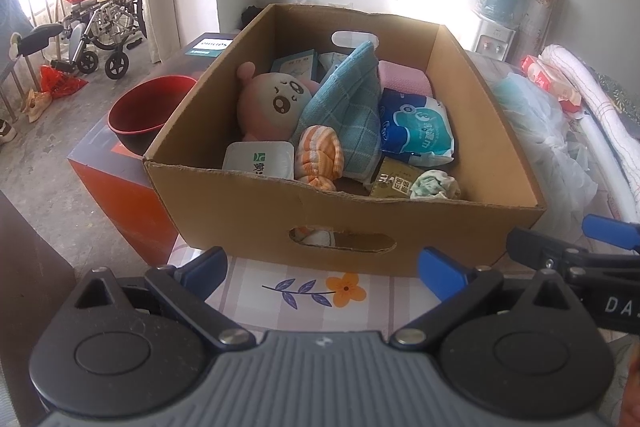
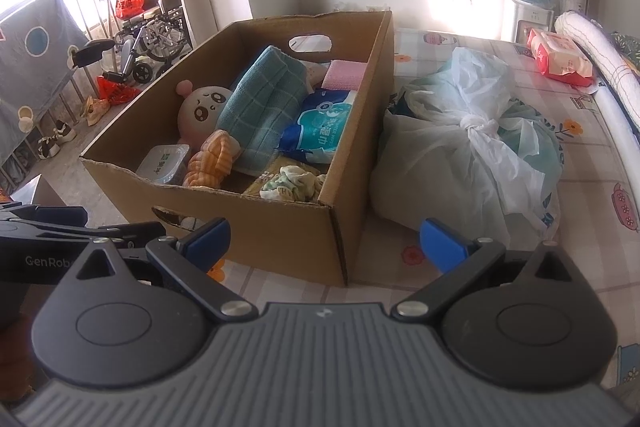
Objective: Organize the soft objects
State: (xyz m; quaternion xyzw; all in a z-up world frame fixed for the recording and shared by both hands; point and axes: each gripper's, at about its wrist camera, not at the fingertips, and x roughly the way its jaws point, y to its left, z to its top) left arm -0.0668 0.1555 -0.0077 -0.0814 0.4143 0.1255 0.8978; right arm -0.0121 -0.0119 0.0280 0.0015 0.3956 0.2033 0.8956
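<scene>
A cardboard box (image 1: 460,223) (image 2: 280,239) stands on the flowered table. Inside lie a pink plush doll (image 1: 272,99) (image 2: 200,111), a blue checked towel (image 1: 344,111) (image 2: 260,103), an orange striped cloth (image 1: 320,157) (image 2: 212,163), a blue wet-wipes pack (image 1: 416,127) (image 2: 320,127), a pink cloth (image 1: 404,79) (image 2: 344,73), a crumpled pale sock (image 1: 436,185) (image 2: 292,185) and a white lidded tub (image 1: 260,157) (image 2: 164,159). My left gripper (image 1: 324,271) is open and empty in front of the box. My right gripper (image 2: 324,243) is open and empty at the box's near right corner.
A tied white plastic bag (image 2: 472,143) (image 1: 540,131) lies right of the box. A red tissue pack (image 2: 560,57) and a rolled white quilt (image 2: 608,63) lie at the far right. A red bowl (image 1: 148,107) sits on an orange box (image 1: 120,195) to the left.
</scene>
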